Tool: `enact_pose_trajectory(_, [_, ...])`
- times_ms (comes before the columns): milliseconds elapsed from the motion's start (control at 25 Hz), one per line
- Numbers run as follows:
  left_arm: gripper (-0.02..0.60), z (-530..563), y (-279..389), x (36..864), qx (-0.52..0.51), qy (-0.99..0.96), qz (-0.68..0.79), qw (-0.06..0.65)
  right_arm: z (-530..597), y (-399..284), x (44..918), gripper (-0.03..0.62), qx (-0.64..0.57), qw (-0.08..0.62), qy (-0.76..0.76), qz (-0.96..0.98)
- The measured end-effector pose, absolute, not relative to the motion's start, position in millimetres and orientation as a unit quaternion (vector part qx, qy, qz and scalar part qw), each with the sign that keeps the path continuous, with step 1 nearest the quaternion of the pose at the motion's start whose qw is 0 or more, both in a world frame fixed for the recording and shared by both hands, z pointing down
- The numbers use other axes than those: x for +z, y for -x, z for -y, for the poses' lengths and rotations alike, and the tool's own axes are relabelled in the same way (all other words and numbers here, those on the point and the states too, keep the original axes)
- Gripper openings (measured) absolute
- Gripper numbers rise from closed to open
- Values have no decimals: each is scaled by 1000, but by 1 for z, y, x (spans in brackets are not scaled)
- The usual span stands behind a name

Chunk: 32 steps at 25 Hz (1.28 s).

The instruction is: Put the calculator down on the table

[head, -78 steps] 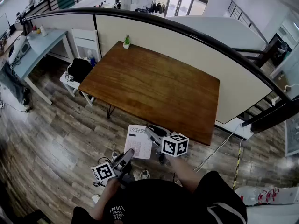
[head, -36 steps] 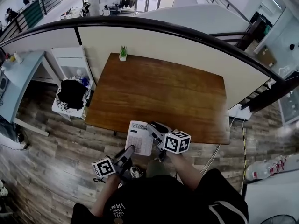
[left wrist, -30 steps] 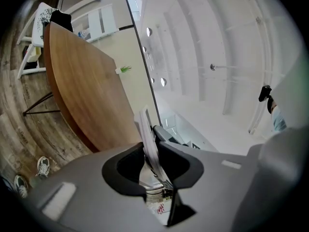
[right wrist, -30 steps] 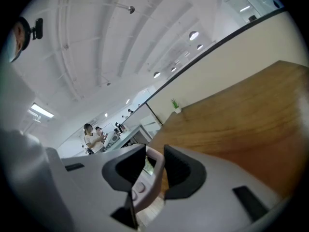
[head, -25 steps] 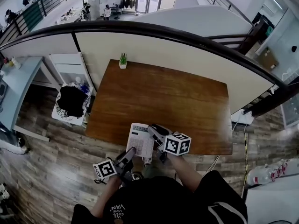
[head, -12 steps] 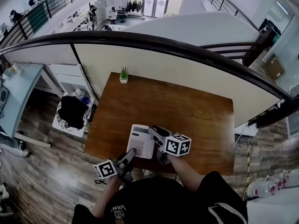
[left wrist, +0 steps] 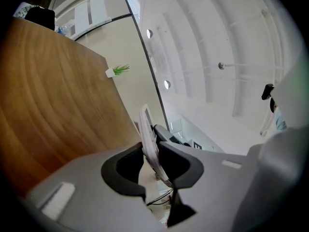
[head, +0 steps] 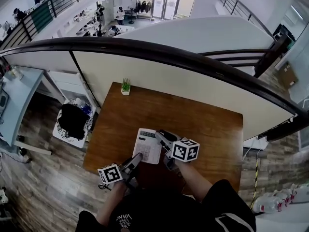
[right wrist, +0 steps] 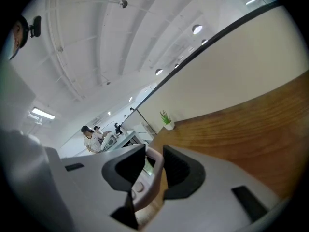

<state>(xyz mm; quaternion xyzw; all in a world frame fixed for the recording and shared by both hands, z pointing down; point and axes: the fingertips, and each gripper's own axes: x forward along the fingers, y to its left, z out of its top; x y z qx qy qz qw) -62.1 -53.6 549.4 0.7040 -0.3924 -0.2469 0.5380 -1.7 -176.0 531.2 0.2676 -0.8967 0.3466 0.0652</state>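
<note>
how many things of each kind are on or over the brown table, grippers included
calculator: 1
plant: 1
grippers: 2 (left gripper shut on the calculator; right gripper with its jaws opening, calculator between them)
total: 4
</note>
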Motion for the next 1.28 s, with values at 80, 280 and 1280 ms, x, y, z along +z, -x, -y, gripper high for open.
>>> enact_pose_trajectory(80, [94,62,65,548,-238,-718,388,527,182,3,534,104,350,65,-270,895])
enact_pose_trajectory(280, [94,84,72,552,-222,-724,373,535,201,7,540,104,348,65,-289,889])
enact_pose_trajectory(1280, [138,213,128,617,-20,-777,359,517,315,43,593,104,364,52,-375,851])
